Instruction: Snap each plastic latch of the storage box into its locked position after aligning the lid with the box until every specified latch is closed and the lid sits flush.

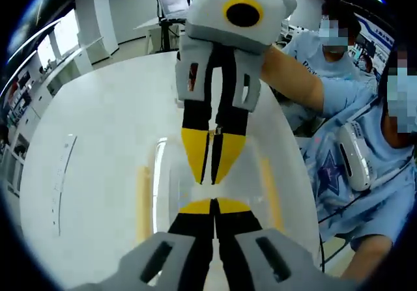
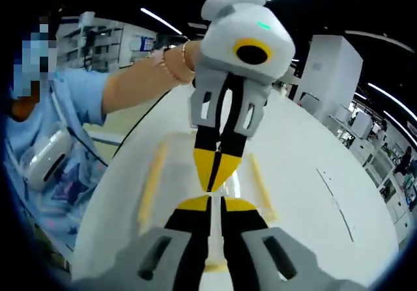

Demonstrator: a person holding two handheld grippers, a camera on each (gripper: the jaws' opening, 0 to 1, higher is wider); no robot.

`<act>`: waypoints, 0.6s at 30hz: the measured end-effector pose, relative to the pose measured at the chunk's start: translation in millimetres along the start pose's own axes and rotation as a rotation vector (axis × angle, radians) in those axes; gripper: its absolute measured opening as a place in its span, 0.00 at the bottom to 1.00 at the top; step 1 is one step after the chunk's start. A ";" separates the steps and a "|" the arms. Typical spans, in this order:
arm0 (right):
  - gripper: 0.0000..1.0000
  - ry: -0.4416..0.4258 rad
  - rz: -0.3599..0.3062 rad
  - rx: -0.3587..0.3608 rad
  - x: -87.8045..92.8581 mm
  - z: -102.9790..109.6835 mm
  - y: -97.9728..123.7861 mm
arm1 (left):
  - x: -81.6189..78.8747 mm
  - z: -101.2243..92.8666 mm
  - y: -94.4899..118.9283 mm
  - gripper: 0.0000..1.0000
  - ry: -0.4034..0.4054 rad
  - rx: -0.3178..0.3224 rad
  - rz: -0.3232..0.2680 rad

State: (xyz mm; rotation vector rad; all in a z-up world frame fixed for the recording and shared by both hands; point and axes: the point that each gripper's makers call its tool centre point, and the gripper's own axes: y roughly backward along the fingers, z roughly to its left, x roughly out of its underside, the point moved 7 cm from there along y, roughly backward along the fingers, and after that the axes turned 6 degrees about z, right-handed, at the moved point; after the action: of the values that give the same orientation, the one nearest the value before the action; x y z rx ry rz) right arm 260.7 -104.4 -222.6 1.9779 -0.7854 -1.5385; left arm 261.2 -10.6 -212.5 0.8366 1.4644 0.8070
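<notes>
Both grippers meet tip to tip over the clear storage box [image 1: 215, 193] lying mid-worktop [image 1: 98, 148]. Left gripper [image 1: 213, 207] and right gripper [image 2: 215, 203] have jaws clenched, grasping nothing. Judged step: pressing the lid flush; next, seat the yellow latches [image 2: 151, 180]. The left gripper view adds two seated persons.

**Tip to tip over the box**

Sitting on the table [image 1: 98, 174]: storage box [image 1: 163, 193], lid [image 2: 234, 183] on top. Above the lid, left gripper [image 1: 214, 206] and right gripper [image 1: 212, 177] facing each other, tips almost touching, both jaw pairs closed. Beyond the table's far side, a person [image 1: 365, 174]; shelves [image 2: 98, 40] well behind.
</notes>
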 end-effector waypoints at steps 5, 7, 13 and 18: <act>0.00 0.057 0.075 0.017 -12.1 6.0 -4.2 | 4.8 -3.5 8.1 0.00 -0.035 -0.037 0.036; 0.00 0.060 0.120 0.018 -16.7 8.7 -6.2 | 6.9 -5.5 10.2 0.00 -0.066 -0.057 0.038; 0.00 0.076 0.233 -0.017 -29.6 11.1 -13.4 | 22.1 -8.1 19.0 0.00 -0.070 -0.063 0.004; 0.00 0.088 0.277 -0.025 -34.1 11.4 -15.9 | 45.4 -8.2 32.2 0.00 -0.046 -0.109 -0.043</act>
State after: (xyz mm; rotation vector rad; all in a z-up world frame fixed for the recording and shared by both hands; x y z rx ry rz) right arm 245.2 -69.5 -213.2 1.8176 -0.9533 -1.2864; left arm 252.8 44.7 -206.8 0.7347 1.3812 0.8228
